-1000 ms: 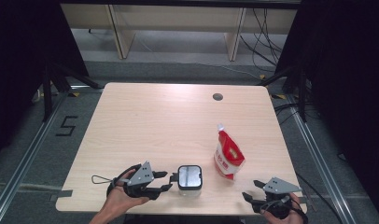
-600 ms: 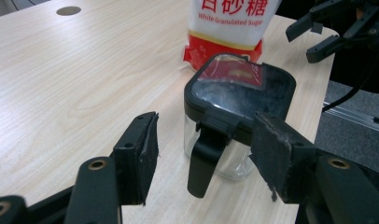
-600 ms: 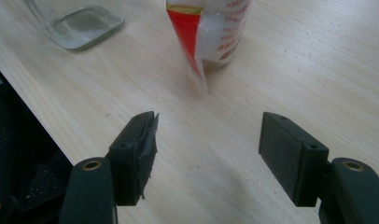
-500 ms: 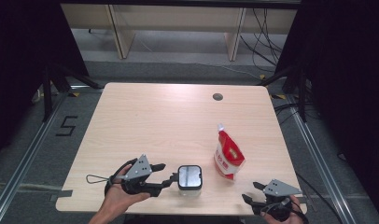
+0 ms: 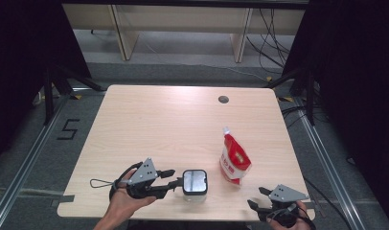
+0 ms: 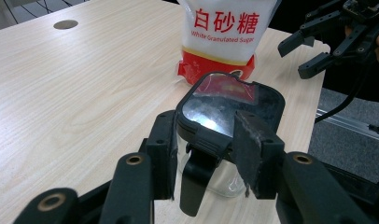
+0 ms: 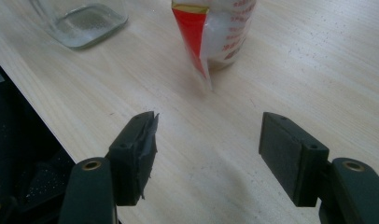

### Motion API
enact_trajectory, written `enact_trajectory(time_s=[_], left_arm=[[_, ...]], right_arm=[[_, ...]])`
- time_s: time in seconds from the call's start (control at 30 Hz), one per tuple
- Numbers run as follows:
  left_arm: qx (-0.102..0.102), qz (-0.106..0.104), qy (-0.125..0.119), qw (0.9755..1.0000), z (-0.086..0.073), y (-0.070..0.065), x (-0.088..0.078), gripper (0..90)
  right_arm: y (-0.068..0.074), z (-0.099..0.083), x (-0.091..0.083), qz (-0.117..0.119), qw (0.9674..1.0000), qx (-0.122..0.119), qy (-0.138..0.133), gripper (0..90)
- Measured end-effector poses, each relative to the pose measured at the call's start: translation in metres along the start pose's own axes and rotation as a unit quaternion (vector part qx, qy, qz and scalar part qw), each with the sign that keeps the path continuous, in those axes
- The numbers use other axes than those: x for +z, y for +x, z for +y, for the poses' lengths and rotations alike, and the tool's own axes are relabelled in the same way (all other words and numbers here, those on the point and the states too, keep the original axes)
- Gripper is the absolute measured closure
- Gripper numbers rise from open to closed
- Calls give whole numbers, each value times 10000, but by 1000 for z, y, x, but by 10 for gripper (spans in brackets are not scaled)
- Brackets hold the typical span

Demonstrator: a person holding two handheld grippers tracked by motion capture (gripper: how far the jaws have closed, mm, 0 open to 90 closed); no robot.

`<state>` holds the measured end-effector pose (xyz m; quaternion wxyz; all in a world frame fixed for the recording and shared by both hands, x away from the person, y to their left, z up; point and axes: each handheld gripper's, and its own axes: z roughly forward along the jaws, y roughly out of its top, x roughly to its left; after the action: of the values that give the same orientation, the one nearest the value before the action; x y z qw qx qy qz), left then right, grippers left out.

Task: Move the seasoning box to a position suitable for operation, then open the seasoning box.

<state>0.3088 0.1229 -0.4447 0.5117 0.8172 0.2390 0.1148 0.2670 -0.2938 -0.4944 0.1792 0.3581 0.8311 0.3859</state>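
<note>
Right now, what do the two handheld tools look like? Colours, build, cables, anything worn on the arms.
Both are black linkage tools with brass-coloured pivot pins and flat, dark, rectangular pads. The left tool and right tool each carry a grey three-cornered plate on top. A thin black cable loops from the left tool. No sleeves show on the forearms.

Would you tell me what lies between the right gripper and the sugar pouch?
Nothing: bare tabletop separates the right gripper from the sugar pouch in the right gripper view.
</note>
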Motion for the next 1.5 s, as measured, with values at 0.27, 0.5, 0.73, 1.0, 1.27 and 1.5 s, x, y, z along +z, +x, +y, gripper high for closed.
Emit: enact_trajectory(time_s=[0.27,0.5,0.73,1.0,1.27,1.5], left_arm=[[9,13,39,10000,2,-2,2,610],[12,-15,49,10000,3,-2,4,660],[169,84,20,9998,2,-5,5,797],[272,131,29,9995,1,-7,8,852],[239,177,90,9995,-3,-6,12,857],[173,233,94,9995,-5,-5,11,844]], right_arm=[[3,1,0,21,9999,110,35,375],[10,3,0,150,9998,94,-20,391],[23,11,-3,316,9985,-54,-439,492],[45,21,6,562,9963,-288,-585,576],[57,31,16,671,9947,-456,-628,615],[59,38,23,649,9933,-525,-803,681]])
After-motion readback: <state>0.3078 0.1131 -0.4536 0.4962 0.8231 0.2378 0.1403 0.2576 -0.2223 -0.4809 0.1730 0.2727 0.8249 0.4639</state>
